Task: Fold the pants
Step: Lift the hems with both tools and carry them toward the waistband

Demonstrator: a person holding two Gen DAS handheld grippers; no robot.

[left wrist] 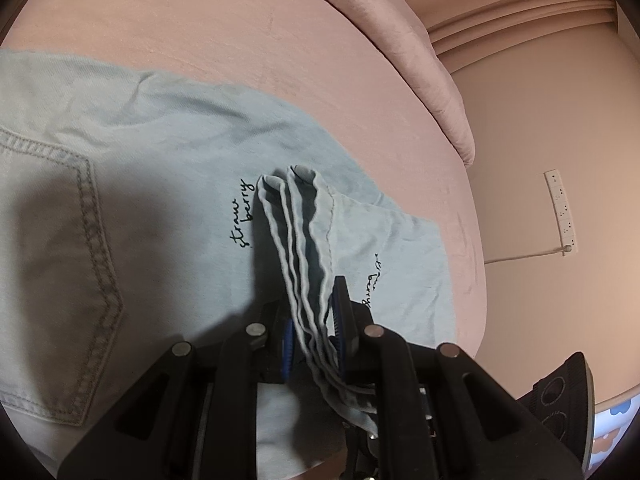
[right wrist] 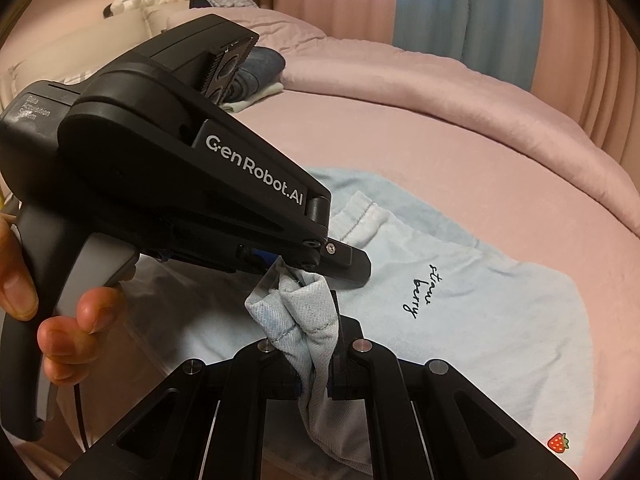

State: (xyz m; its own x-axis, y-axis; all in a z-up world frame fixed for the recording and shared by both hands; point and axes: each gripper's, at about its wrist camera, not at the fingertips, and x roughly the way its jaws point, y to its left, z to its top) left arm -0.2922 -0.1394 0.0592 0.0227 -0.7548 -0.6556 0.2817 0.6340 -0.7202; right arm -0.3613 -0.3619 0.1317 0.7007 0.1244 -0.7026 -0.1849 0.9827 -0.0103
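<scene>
Here the pale blue pants (left wrist: 168,168) are lying spread on the pink bed (left wrist: 200,20), and both tools are clamped on bunched hems above them.

Left of the "strawberry" lettering (left wrist: 243,215), the back pocket (left wrist: 60,280) is lying flat. Just right of the lettering, the left gripper (left wrist: 314,334) is pinching a stack of about 4 hem layers (left wrist: 298,240). The risk, as I judge it, is that 1 inner layer is sitting shallow and slides out when the fold is carried over, leaving a crooked edge.

From the other camera, a hand (right wrist: 52,304) is squeezing the left tool's trigger, left of the lettering (right wrist: 424,292). The right gripper (right wrist: 314,380) is closed on a twisted wad of hem (right wrist: 304,312). That twist could get laid into the fold as a lump. Pulling the 2 tools unevenly could drag the pants askew on the bed.
</scene>
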